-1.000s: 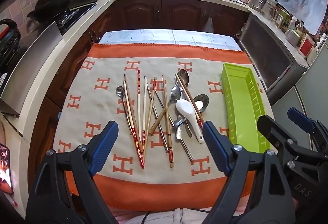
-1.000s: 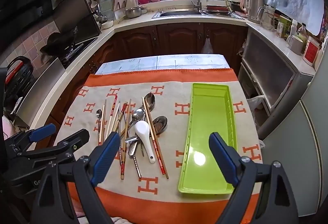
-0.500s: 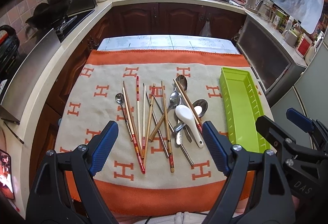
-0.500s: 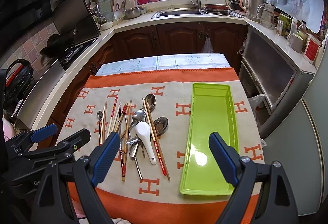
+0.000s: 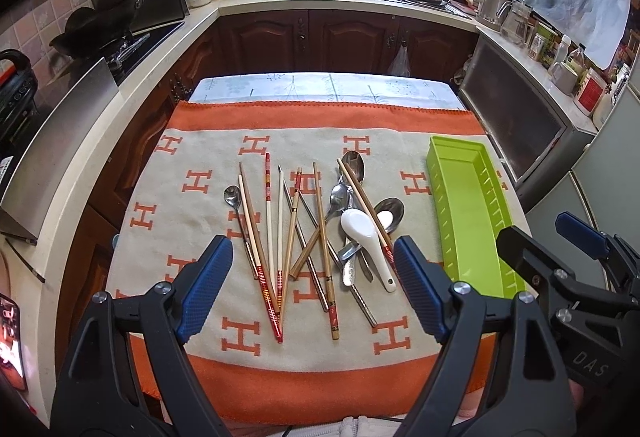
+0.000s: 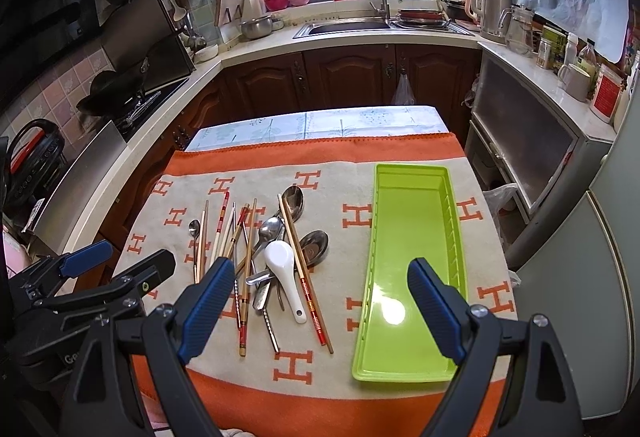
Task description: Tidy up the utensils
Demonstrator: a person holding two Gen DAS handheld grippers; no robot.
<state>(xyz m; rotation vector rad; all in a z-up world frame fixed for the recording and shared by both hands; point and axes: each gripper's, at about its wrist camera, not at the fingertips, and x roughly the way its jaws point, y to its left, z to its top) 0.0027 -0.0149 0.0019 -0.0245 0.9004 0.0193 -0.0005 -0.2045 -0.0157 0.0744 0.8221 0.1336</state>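
Looking along the left tongs (image 5: 312, 281): spread wide and empty, hovering over a heap of chopsticks (image 5: 294, 233), metal spoons (image 5: 348, 193) and a white ceramic spoon (image 5: 366, 237) on the orange-and-beige cloth (image 5: 192, 173) covering the tabletop; green tray (image 5: 466, 213) lying empty just right of the heap, apart from it. Looking along the right tongs (image 6: 320, 301): likewise spread and empty, poised between heap and tray (image 6: 408, 257); white ceramic spoon (image 6: 282, 261) lying across the metal spoons (image 6: 294, 199), chopsticks (image 6: 228, 233) fanned to its left.
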